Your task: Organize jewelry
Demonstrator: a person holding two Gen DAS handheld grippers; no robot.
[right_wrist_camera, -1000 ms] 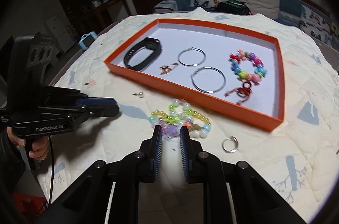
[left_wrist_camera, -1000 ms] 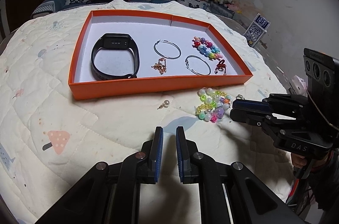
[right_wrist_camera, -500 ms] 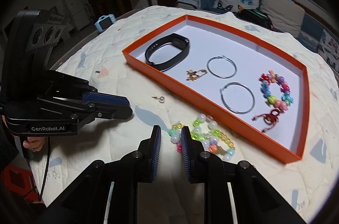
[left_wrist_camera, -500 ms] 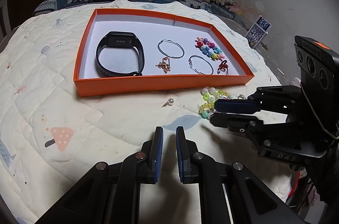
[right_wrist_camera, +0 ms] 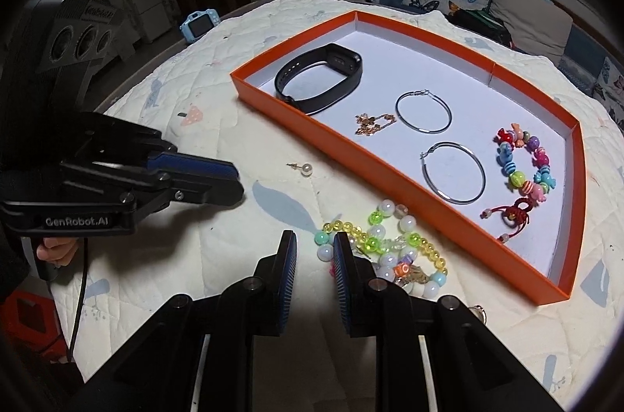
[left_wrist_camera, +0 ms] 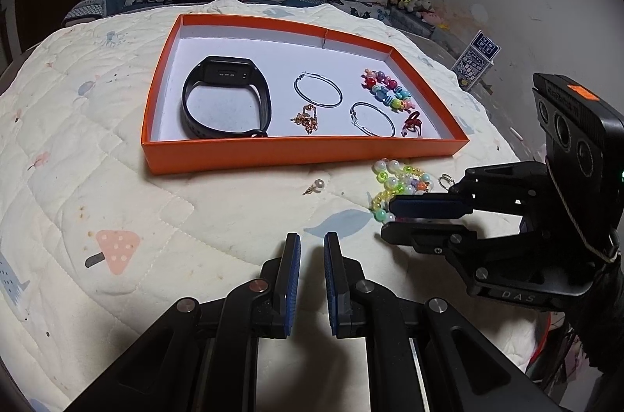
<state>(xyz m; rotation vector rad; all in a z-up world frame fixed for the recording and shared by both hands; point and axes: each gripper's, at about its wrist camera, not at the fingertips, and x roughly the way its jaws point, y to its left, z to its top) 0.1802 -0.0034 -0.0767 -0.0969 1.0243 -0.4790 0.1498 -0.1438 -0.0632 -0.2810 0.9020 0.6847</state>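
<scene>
The right gripper (right_wrist_camera: 314,248) hangs low over the quilt (right_wrist_camera: 241,256), its jaws set to a narrow slot with nothing pressed between them. The tangled bead bracelets (right_wrist_camera: 384,244) lie touching and partly under its right finger, on the quilt just outside the orange tray's (right_wrist_camera: 343,147) near wall, so the slot sits at the heap's left edge, not yet around a strand. The left gripper (left_wrist_camera: 312,256), jaws nearly together and empty, hovers over bare quilt to the left of that heap.

Still loose on the quilt are the beads, a small ring (right_wrist_camera: 479,312) by the right gripper's arm, and a pearl stud earring (right_wrist_camera: 306,169) further out toward the tray's near wall.

Already in the tray are a black fitness band (right_wrist_camera: 319,80) at its left end, a gold chain (right_wrist_camera: 372,123), two hoop earrings (right_wrist_camera: 423,112), a candy-bead bracelet (right_wrist_camera: 524,158) and a red knot charm (right_wrist_camera: 511,213) at the right end. By my count the task is well past half done.
</scene>
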